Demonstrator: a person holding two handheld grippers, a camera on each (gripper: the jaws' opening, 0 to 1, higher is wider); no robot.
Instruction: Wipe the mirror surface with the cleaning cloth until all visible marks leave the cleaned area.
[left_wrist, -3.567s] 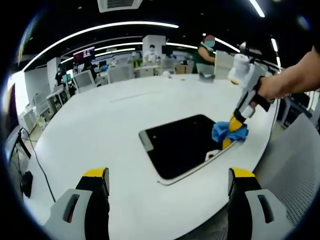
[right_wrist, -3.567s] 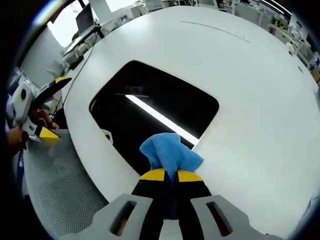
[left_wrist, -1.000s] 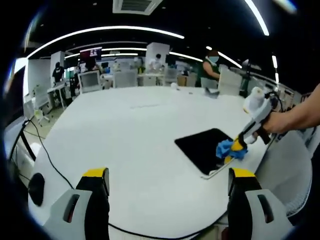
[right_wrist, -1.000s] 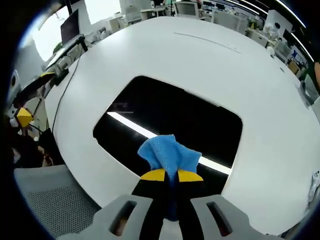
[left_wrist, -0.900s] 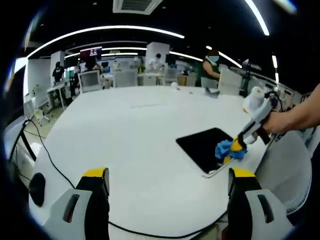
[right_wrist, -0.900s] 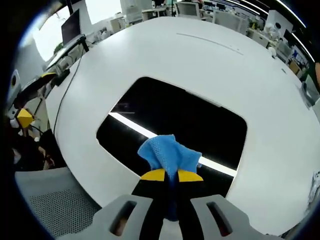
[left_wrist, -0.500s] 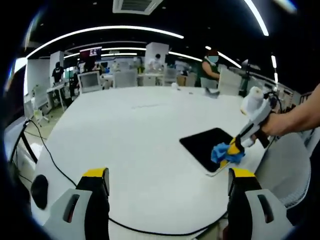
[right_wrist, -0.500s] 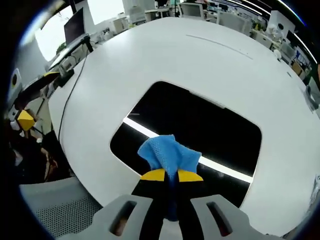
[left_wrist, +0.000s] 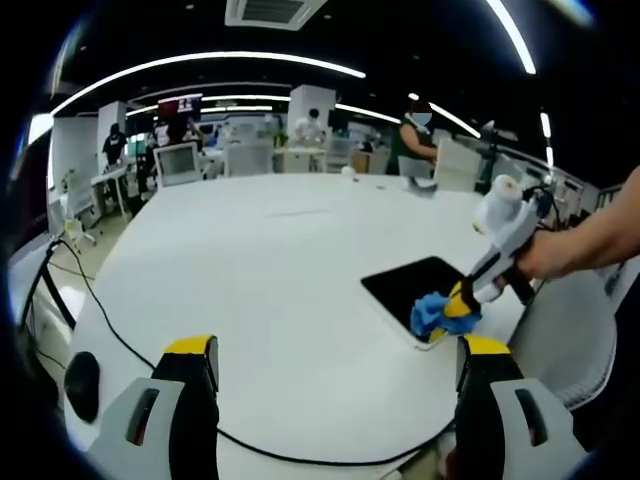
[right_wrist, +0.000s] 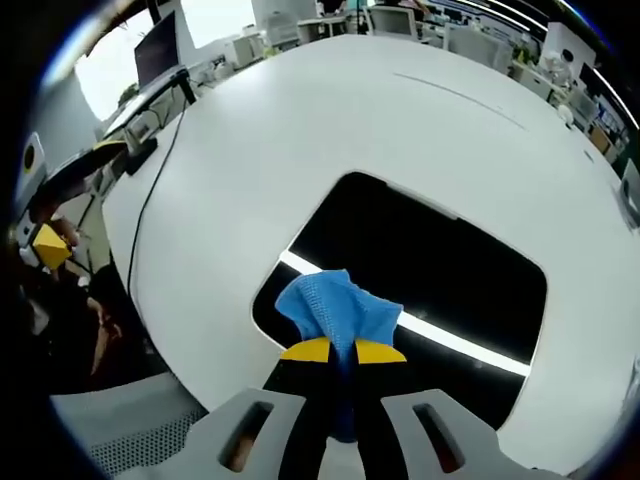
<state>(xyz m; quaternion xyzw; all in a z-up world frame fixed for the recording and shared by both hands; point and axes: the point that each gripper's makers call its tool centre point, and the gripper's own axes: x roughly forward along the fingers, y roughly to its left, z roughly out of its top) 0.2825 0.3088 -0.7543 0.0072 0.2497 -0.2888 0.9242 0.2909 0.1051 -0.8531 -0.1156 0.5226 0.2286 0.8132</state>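
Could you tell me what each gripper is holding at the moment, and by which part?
The right gripper is shut on the blue cleaning cloth, pinching its bunched lower end, over the mirror. The left gripper is open and holds nothing.

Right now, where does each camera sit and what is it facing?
Left gripper view: rides the open left tongs, held back and looking across the white table at the mirror; a forearm enters.
Right gripper view: rides the right tongs, looking down on the mirror, blue cloth clamped.
Shared: mirror, cloth, table, right tongs.
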